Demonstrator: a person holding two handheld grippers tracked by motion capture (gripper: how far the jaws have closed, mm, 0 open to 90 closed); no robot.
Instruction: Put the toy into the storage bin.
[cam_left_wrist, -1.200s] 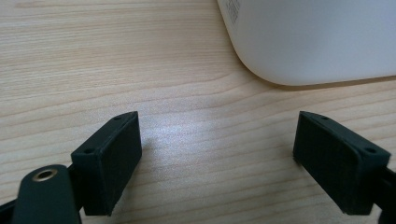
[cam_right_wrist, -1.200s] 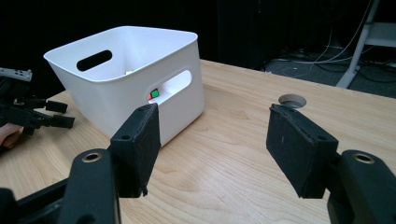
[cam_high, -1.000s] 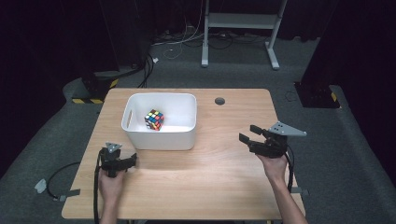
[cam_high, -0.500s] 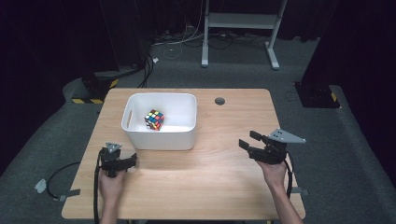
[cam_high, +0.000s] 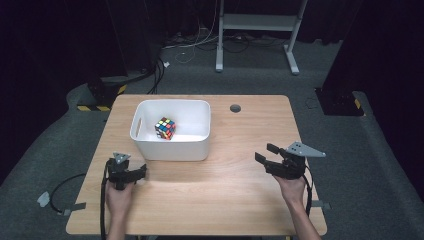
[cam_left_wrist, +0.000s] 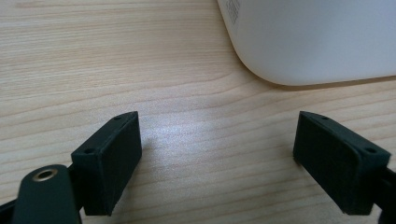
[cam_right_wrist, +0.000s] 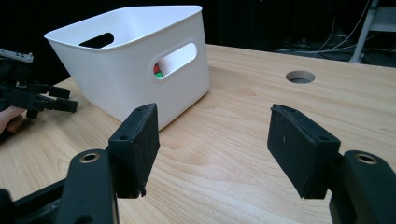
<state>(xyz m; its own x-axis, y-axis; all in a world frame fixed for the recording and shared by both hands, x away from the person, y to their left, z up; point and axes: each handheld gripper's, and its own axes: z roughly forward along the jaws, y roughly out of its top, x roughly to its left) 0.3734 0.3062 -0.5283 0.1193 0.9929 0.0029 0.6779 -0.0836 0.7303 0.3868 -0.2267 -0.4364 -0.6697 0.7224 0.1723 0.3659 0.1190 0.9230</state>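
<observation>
A white bin (cam_high: 172, 150) stands on the wooden table (cam_high: 230, 200), left of the middle, with a colourful puzzle cube (cam_high: 165, 128) inside it. My left gripper (cam_high: 141, 172) rests on the table just in front of the bin's near left corner. In the left gripper view its jaws (cam_left_wrist: 219, 158) are open, with bare wood between them and the bin (cam_left_wrist: 317, 42) just ahead. My right gripper (cam_high: 265, 154) hovers at the table's right and points left toward the bin. It is open with nothing between its fingers (cam_right_wrist: 212, 140). A bit of the cube (cam_right_wrist: 158, 71) shows through the bin's handle slot.
A round cable hole (cam_high: 235, 108) sits in the table behind and to the right of the bin. Bare wood lies between the two grippers. The left gripper (cam_right_wrist: 65, 100) and its hand are visible at the left edge of the right gripper view. Dark floor with cables surrounds the table.
My right gripper has drifted a little toward the near edge of the table. The left gripper, bin and cube have stayed put.
</observation>
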